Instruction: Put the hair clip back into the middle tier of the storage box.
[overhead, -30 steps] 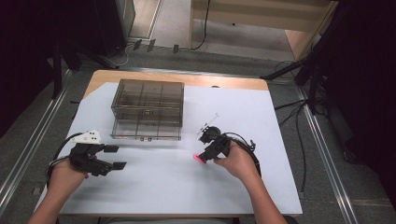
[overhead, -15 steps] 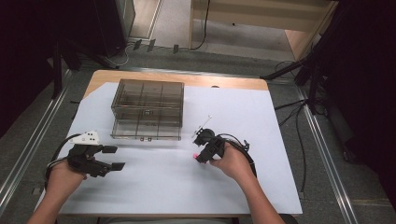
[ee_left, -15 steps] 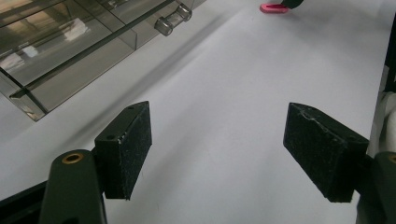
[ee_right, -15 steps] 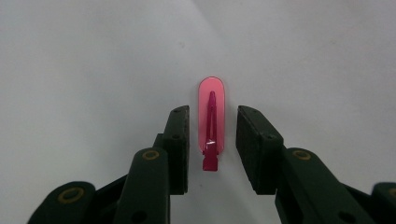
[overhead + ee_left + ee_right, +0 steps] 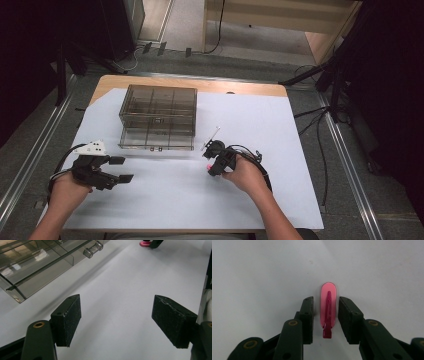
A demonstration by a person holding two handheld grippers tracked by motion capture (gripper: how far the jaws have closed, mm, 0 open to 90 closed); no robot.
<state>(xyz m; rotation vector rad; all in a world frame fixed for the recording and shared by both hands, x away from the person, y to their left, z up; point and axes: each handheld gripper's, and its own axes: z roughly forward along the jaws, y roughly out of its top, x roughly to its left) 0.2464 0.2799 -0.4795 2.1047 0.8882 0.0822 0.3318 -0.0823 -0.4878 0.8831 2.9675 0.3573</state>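
Note:
A pink hair clip (image 5: 328,303) lies flat on the white sheet, lengthwise between the jaws of my right gripper (image 5: 325,300). The jaws stand close on either side of it, open, with a thin gap still showing on the left side. In the high view the right gripper (image 5: 208,166) points down at the clip (image 5: 206,163) in the middle of the table. My left gripper (image 5: 124,169) hovers low at the front left, open wide with nothing between its pads (image 5: 68,316). The clip (image 5: 145,243) shows far off in the left gripper view.
A smoky clear plastic drawer box (image 5: 157,117) stands at the back left, with its round handles (image 5: 92,248) facing the person. A thin white stick (image 5: 215,132) lies just right of it. The white sheet (image 5: 165,200) covers most of the wooden table (image 5: 200,85).
The right gripper has shifted slightly left and down onto the pink clip. The left gripper has stayed put and open.

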